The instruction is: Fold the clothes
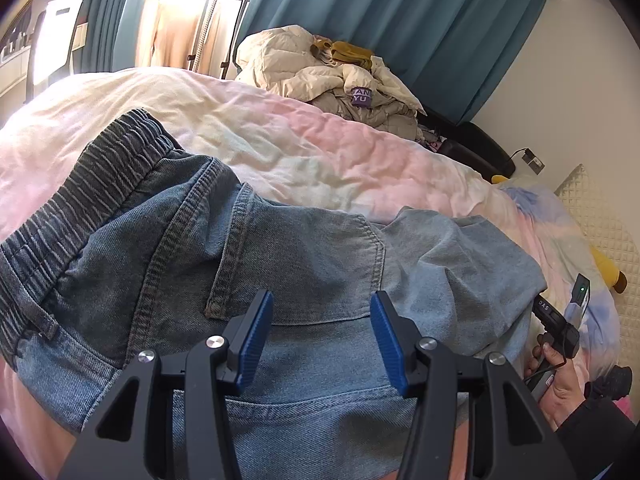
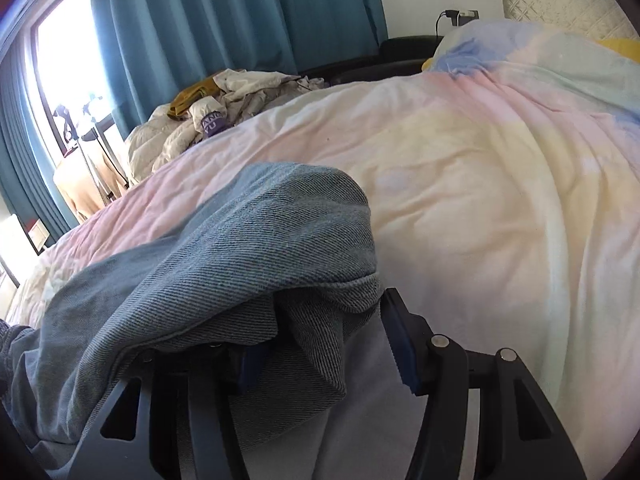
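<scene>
Blue denim jeans (image 1: 168, 240) lie on the bed, with the dark elastic waistband (image 1: 80, 184) at the left and a back pocket (image 1: 304, 264) in the middle. My left gripper (image 1: 322, 320) hovers just above the seat of the jeans, jaws apart, with nothing pinched. In the right wrist view a fold of the jeans (image 2: 240, 248) is lifted and draped over my right gripper (image 2: 320, 332). The cloth covers its left finger and hangs between the wide-open jaws. The right blue pad (image 2: 400, 344) stands apart from the cloth.
A pastel pink, yellow and blue duvet (image 1: 320, 148) covers the bed. A heap of cream bedding and clothes (image 1: 328, 72) sits at the far side by teal curtains (image 1: 420, 20). A person's hand (image 1: 560, 380) holds the right gripper's handle. There is a yellow plush toy (image 1: 608, 272) near the quilted headboard (image 1: 600, 216).
</scene>
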{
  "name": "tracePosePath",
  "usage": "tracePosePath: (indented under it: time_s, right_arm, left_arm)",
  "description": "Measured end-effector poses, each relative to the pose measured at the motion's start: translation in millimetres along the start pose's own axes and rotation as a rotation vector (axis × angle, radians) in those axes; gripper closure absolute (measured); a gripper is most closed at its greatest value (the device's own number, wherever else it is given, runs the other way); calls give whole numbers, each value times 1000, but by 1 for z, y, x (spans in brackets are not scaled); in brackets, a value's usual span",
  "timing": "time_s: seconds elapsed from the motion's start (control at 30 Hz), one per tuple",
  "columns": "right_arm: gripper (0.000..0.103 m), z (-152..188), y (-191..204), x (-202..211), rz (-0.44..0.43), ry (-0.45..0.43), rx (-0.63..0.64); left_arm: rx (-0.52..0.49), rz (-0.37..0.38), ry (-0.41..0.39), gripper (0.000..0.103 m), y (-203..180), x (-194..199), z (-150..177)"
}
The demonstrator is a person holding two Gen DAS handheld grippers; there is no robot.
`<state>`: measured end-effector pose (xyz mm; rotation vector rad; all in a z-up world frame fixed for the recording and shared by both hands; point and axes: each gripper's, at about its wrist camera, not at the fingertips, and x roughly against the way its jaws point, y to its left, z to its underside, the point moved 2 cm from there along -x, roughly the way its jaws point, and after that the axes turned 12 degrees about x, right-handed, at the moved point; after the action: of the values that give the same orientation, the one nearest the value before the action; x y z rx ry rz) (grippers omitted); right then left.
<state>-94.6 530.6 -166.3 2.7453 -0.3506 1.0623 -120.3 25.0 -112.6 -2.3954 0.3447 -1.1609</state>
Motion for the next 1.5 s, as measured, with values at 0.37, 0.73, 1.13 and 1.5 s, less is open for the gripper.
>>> tracePosePath:
  time_s: [0.37, 0.73, 1.13, 1.5]
  right_arm:
    - [43, -33, 18, 17, -124, -175, 6]
    - [47, -60, 62, 44, -316, -265, 24]
    - [50, -35, 150, 18, -315, -151, 368]
    - [38, -39, 122, 65, -154, -185, 416]
  left_arm:
    - [-14, 2, 2, 51, -4, -3, 2]
    - [-12, 7, -14, 51, -5, 1, 0]
    - [-13, -6, -9, 51, -4, -2, 0]
    - [-16, 6, -3, 51, -6, -3, 1]
